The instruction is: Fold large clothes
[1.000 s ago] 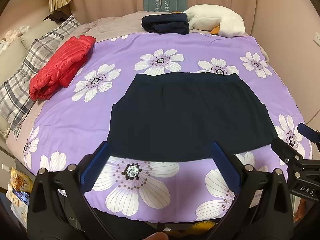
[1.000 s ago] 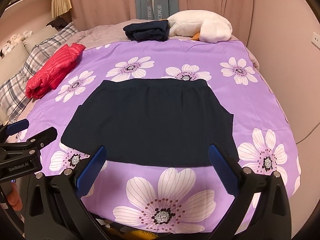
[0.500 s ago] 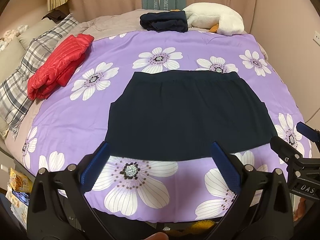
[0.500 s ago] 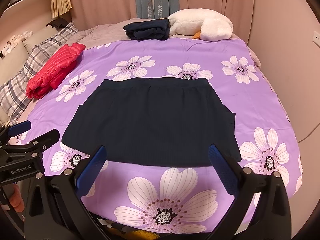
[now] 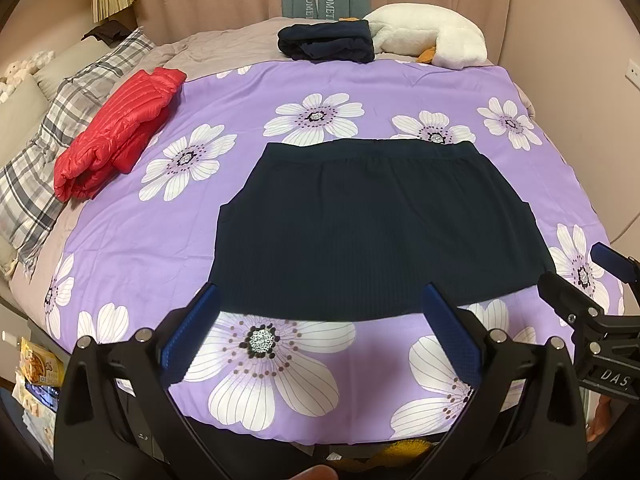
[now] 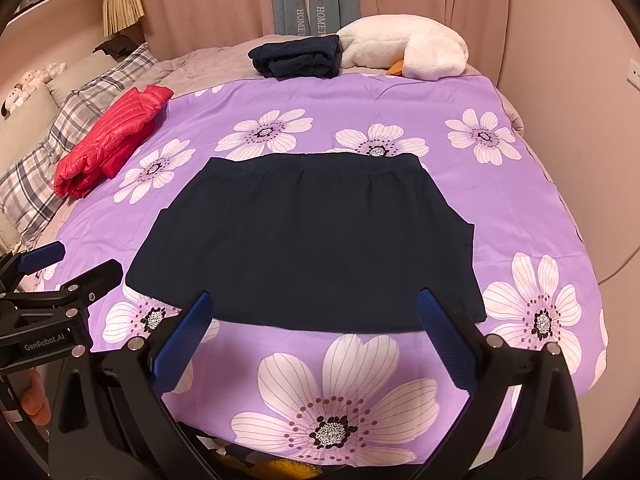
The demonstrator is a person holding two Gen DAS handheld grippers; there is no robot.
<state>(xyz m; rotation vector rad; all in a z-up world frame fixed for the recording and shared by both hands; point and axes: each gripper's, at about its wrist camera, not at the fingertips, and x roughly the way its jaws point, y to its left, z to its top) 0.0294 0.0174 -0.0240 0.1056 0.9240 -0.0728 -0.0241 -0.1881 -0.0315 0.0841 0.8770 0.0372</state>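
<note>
Navy skirt lies flat, spread out on purple flowered bedspread, waistband at far side, hem nearest the grippers. Plaid pillow at left edge of bed. White plush goose at far end, touching folded dark garment. Red puffer jacket folded left of skirt, well apart. Left gripper and right gripper both spread wide, holding nothing, just short of hem.

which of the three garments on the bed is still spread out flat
The navy skirt, lying open in the middle of the floral cover. The red puffer jacket and the dark garment near the white plush are already folded.
</note>
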